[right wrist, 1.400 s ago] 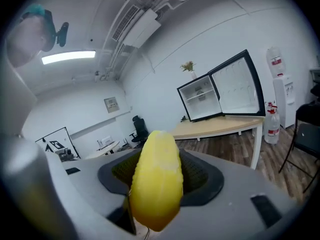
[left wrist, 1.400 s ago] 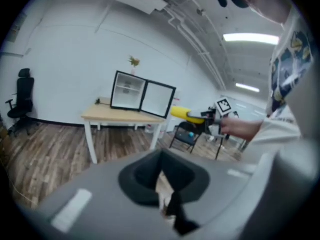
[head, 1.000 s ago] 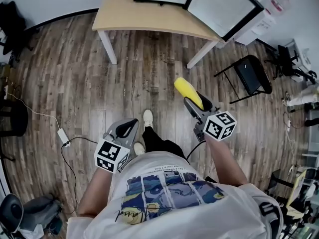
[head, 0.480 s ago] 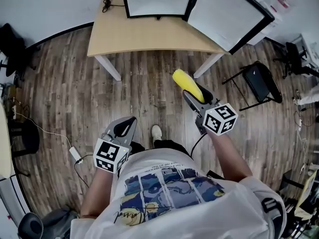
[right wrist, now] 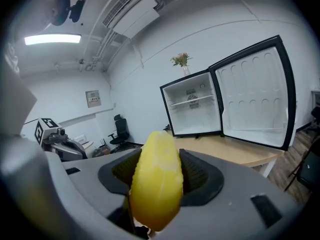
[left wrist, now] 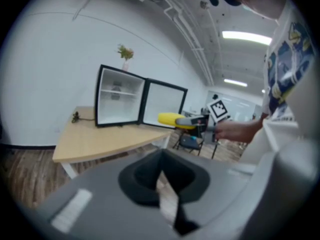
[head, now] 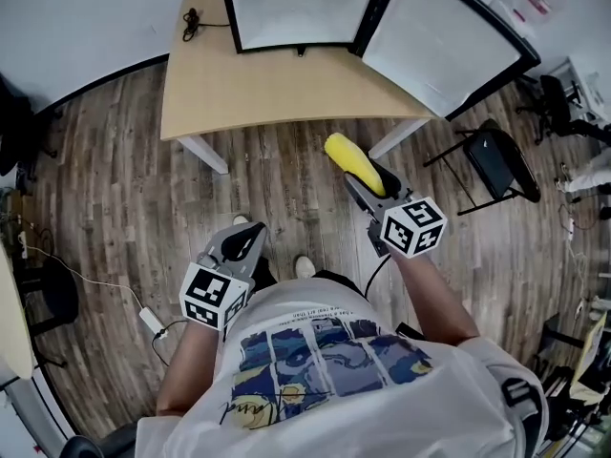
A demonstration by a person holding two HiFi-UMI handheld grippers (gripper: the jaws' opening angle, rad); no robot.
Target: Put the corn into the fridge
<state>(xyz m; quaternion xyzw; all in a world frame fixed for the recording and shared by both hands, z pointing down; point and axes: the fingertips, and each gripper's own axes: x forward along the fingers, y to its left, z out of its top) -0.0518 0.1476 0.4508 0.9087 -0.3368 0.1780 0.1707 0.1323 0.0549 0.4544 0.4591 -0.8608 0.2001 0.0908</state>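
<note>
A yellow corn cob (head: 351,163) (right wrist: 157,183) sticks out forward from my right gripper (head: 361,177) (right wrist: 156,194), which is shut on it above the wooden floor. The small black fridge (head: 294,6) (right wrist: 192,104) (left wrist: 119,96) stands on the light wooden table (head: 267,89) ahead, with its door (head: 441,29) (right wrist: 254,98) swung wide to the right and white shelves showing inside. My left gripper (head: 242,245) (left wrist: 163,178) hangs low at the left, shut with nothing in it. In the left gripper view the corn (left wrist: 171,118) shows in front of the fridge door.
A black folding chair (head: 496,156) stands right of the table. A cable and white power brick (head: 153,321) lie on the floor at the left. A small plant (right wrist: 181,60) sits on top of the fridge. An office chair (right wrist: 120,129) stands far off.
The table and fridge have come nearer in the head view as the person walks toward them. The right gripper keeps the corn; both grippers hold the same pose.
</note>
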